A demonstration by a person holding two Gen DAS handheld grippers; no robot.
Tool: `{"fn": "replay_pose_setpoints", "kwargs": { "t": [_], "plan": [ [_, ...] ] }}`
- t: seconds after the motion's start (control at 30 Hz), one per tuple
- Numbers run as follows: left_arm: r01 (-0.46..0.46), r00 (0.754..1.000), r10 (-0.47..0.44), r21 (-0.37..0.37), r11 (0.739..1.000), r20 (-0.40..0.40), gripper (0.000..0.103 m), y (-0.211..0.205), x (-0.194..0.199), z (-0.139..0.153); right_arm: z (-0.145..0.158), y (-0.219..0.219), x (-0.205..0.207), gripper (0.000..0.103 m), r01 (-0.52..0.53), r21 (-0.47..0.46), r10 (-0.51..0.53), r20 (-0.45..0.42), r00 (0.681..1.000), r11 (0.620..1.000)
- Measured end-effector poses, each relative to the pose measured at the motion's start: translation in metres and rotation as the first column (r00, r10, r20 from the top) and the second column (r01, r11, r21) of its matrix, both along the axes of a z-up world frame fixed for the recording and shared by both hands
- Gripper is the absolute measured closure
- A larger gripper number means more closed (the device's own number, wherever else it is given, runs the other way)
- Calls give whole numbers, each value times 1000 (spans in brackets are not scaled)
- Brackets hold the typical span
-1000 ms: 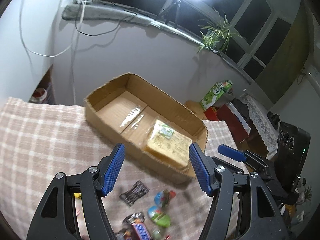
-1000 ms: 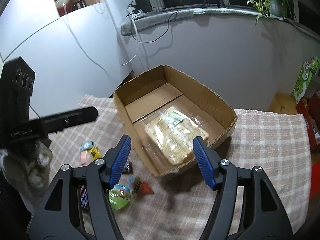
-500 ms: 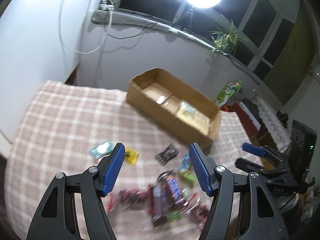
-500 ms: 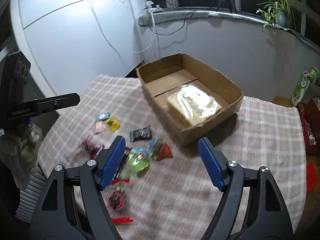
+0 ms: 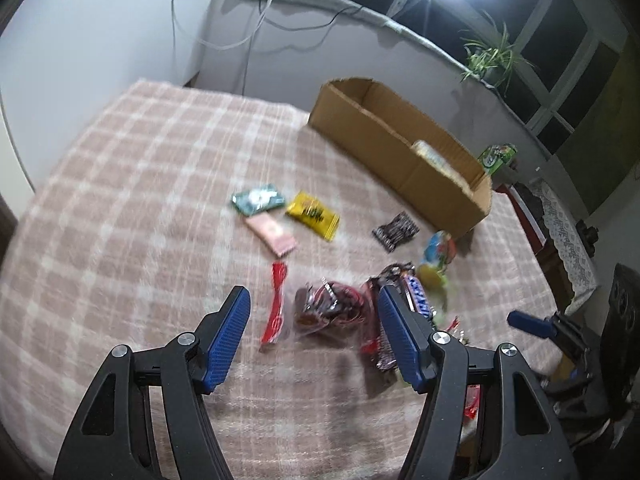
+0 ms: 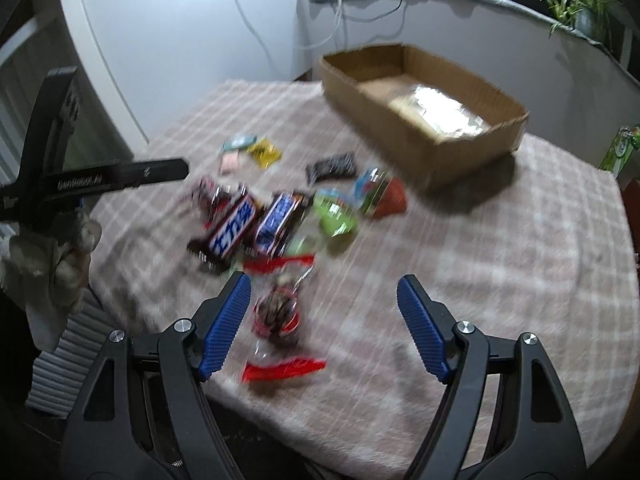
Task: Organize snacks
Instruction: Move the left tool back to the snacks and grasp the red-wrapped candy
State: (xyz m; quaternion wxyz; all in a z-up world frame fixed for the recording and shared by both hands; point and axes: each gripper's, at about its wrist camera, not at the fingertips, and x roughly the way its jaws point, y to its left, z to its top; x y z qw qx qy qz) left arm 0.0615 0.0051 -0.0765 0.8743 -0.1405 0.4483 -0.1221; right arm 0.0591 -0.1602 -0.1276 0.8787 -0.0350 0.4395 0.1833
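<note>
Since a second ago both cameras have pulled well back from the brown cardboard box (image 5: pixel 404 148), which then filled the middle of each view and now sits small in the upper right of both frames. The cellophane-wrapped pale cracker pack (image 6: pixel 438 110) lies in the box as before. The loose snacks, earlier a few scraps at the bottom edge, now spread across the centre of the pink-and-white checked tablecloth (image 5: pixel 132 208).

The left gripper (image 5: pixel 314 312) has its blue-padded jaws wide apart and holds nothing; low in the frame, a clear bag of dark sweets with red trim (image 5: pixel 326 308) shows between them, with a thin red stick packet (image 5: pixel 276 304) just left of it. The right gripper (image 6: pixel 324 300) is likewise spread wide and empty, and a clear red-edged bag of dark sweets (image 6: pixel 278 312) lies by its left pad, at the lower centre.

Above that, in the right wrist view, two blue-and-brown chocolate bars (image 6: pixel 256 224) lie side by side. A green round packet (image 6: pixel 336 214) and a dark striped wrapper (image 6: pixel 332 168) sit between them and the box. A yellow sachet (image 5: pixel 314 214), a teal sachet (image 5: pixel 258 198) and a pink sachet (image 5: pixel 272 234) cluster at centre in the left wrist view.
</note>
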Motion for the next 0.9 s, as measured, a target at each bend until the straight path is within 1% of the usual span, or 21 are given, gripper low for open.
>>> {"fn": "replay_pose_setpoints", "kwargs": {
  "t": [0.1,0.23,0.5,0.63,0.77,0.8,0.87,0.9],
  "plan": [
    [0,1000,0,-12,1000,-14,38,-1,2,-8,-12,9,-2,25,-20,-16,20,-20,1000,1000],
    [8,1000,-8,-4,1000,-17,38,-5,6,-13,-21,19,0,25,-38,-20,37,-38,999,999],
    [34,999,-33,10,999,-14,38,-16,6,-20,-27,27,0,25,-59,-49,57,-44,997,997],
    [40,999,-40,27,999,-6,44,-20,4,-21,-30,31,2,41,-73,-59,70,-55,996,996],
    [42,999,-42,44,998,8,47,-23,3,-19,-36,34,3,57,-84,-71,79,-73,994,994],
    [44,999,-44,52,998,14,48,-25,2,-19,-37,35,3,58,-88,-71,82,-76,994,994],
    [45,999,-46,57,997,20,50,-26,2,-18,-38,36,3,64,-91,-77,86,-73,994,993],
    [44,999,-46,64,997,25,54,-27,1,-18,-38,36,2,64,-91,-81,86,-70,994,993]
  ]
}}
